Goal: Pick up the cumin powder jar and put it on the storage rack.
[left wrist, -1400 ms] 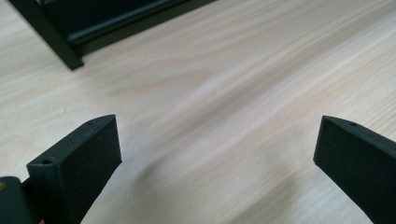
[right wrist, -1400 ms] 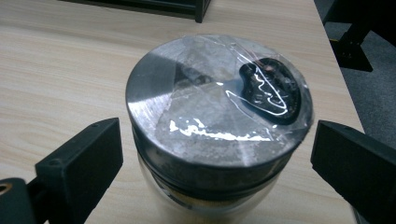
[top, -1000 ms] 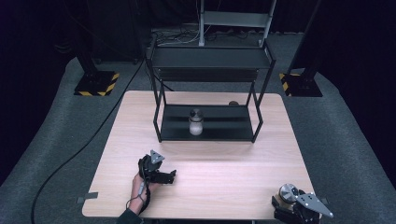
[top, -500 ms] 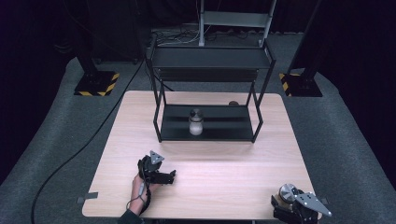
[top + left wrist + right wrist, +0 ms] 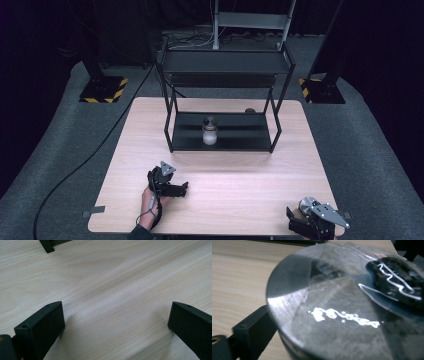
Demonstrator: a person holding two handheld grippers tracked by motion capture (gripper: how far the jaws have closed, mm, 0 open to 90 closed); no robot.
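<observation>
A round jar with a shiny metal lid [image 5: 352, 312] stands upright at the near right corner of the wooden bench [image 5: 240, 180], close to its front edge. The lid is silver-grey, scuffed, and reflects bright streaks of light. In the high view the same lid [image 5: 307, 204] shows as a small pale disc. The jar's body below the lid is mostly hidden, so its contents cannot be told.

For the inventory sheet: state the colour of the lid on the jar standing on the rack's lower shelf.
Dark grey lid, on a whitish jar; the high view shows it best.
</observation>
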